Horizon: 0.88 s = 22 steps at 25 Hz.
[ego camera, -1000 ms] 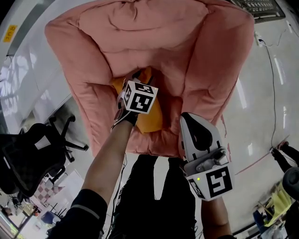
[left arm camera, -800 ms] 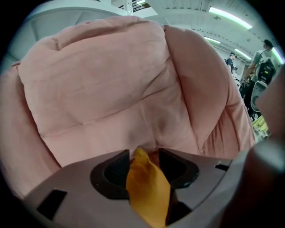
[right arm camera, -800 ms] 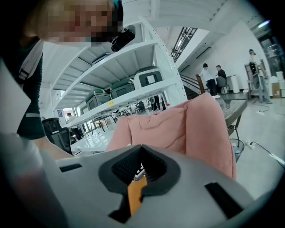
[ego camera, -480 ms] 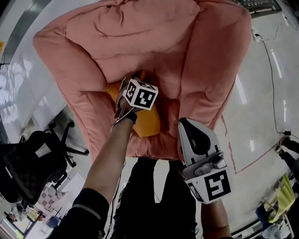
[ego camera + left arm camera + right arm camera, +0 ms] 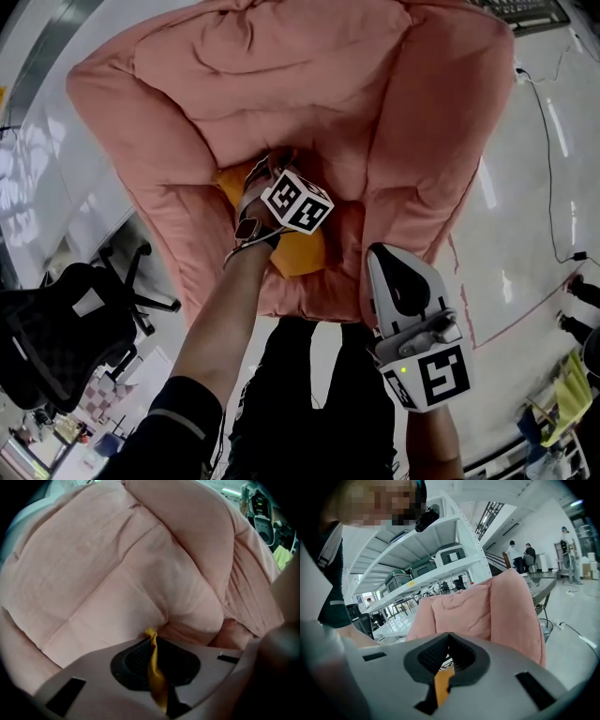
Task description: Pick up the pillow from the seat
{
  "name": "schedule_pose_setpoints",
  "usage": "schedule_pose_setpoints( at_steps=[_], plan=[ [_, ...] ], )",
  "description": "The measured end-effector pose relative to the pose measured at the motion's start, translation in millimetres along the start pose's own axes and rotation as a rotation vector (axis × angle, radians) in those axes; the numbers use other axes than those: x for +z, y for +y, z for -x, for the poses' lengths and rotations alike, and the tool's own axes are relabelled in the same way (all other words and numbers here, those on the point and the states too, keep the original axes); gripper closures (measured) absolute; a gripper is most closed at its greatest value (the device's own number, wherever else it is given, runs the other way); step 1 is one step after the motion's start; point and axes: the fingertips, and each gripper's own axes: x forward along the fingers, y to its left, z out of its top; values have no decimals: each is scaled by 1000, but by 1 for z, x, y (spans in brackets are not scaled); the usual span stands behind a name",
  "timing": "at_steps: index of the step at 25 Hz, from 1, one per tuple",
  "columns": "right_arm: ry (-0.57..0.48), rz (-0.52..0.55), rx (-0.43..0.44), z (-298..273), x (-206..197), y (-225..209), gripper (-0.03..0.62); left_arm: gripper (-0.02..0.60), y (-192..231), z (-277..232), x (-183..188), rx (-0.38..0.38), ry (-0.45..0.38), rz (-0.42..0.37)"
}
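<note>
The left tongs (image 5: pixel 152 644) have just been closing and pinch a fold of the yellow pillow (image 5: pixel 298 255); only the left gripper view shows this grip. The pillow lies on the seat (image 5: pixel 309 291) of the pink armchair (image 5: pixel 281 66), and in the head view its visible length runs from upper left to lower right. The right tongs (image 5: pixel 448 637) are closed and empty, near the armchair's front corner.

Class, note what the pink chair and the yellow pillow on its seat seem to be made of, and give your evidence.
Pink chair: looks like soft, matte, suede-like fabric over thick padding. Stitched seams, puffy panels and creases show.
Yellow pillow: probably thin, matte cloth, since its cover bunches into a narrow fold. The filling is unseen.
</note>
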Motion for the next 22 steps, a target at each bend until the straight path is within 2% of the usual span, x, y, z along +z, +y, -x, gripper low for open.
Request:
schedule_pose_setpoints(
  at_steps=[2,7,13,16,22],
  plan=[
    [4,-5,0,1,0,-2,591,555,0,4,1,9,-36,-6],
    [13,-7,7,6,7,0,591,561,3,32,-1,11,-172,54],
    [25,-3,24,12,12,14,591,563,11,83,-22,28,-305,114],
    [29,1,34,14,17,24,591,563,19,115,-31,64,-369,163],
    [28,26,58,20,32,43,591,563,32,166,-40,110,-450,224]
  ],
)
